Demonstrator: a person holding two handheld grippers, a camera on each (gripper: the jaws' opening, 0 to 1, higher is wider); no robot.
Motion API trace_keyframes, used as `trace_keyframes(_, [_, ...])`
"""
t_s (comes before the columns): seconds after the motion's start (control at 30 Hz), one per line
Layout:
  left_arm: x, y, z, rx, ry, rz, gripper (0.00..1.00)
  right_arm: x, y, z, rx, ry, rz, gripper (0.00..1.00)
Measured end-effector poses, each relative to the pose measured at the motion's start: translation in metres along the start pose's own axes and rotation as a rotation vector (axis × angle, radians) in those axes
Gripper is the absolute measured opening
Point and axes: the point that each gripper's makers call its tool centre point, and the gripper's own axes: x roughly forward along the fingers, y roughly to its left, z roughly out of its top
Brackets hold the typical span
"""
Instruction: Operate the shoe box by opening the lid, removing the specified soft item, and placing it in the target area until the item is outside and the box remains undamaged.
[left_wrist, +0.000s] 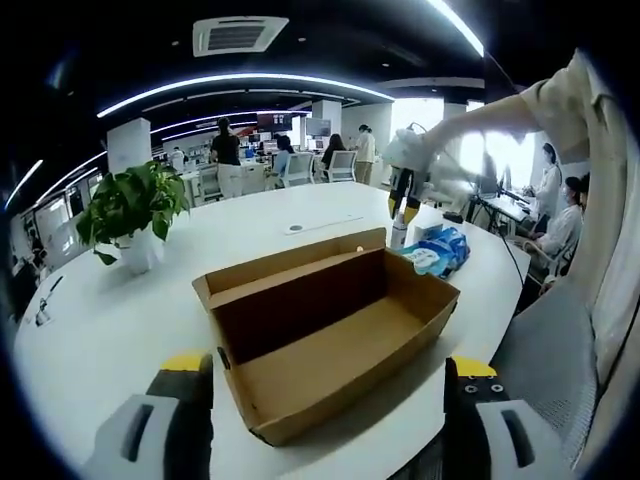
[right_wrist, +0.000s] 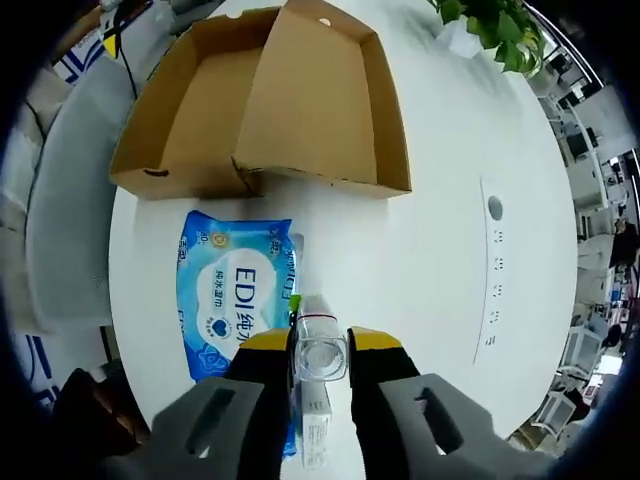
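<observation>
Right gripper view: right gripper (right_wrist: 320, 352) has its yellow-tipped jaws clamped on a small clear bottle (right_wrist: 321, 350), seen top-down, white cap facing the lens. Bottle looks lifted or just at table height; cannot tell if its base touches. Under and just past the jaws lies a white carton (right_wrist: 316, 432), and beside it the blue wet-wipes pack (right_wrist: 236, 292) — that's the soft item by my read — flat on the white table (right_wrist: 450, 250), outside the box and just beside its wall, toward the table's near edge. Shoe box (right_wrist: 265, 100) is past the pack, lid (right_wrist: 322, 95) swung fully open and resting back, cardboard intact, no tears visible.

Left gripper view: left gripper (left_wrist: 330, 400) has jaws wide apart, holding nothing, hovering at the near table edge with the open box between the jaw tips' sightline. Box interior looks empty. Likely parked there to steady the box if needed. Right gripper comes in from the right, above the pack near the far-right edge. Potted plant (left_wrist: 130, 205) sits well apart toward the left edge.

Judgement: lid open, wipes already out; grabbing the bottle seems a side step — tidying the target area. Risk: narrow bottle slipping in the jaws.
</observation>
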Motion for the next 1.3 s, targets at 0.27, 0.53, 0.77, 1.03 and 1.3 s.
trace_keyframes(0.27, [0.000, 0.004, -0.002, -0.004, 0.003, 0.013, 0.96, -0.002, -0.004, 0.004, 0.014, -0.023, -0.012, 0.23])
trace_keyframes(0.53, [-0.001, 0.013, -0.005, -0.019, 0.011, 0.050, 0.88, -0.010, -0.010, 0.009, 0.037, -0.060, -0.042, 0.29])
trace_keyframes(0.77, [-0.003, 0.022, -0.008, -0.022, 0.024, 0.093, 0.81, -0.017, -0.010, 0.015, 0.047, -0.084, -0.062, 0.31])
trace_keyframes(1.03, [-0.006, 0.030, -0.017, -0.054, 0.053, 0.138, 0.70, -0.023, -0.012, 0.020, 0.064, -0.107, -0.079, 0.33])
trace_keyframes(1.3, [-0.006, 0.033, -0.021, -0.070, 0.065, 0.157, 0.63, -0.029, -0.012, 0.023, 0.076, -0.121, -0.091, 0.33])
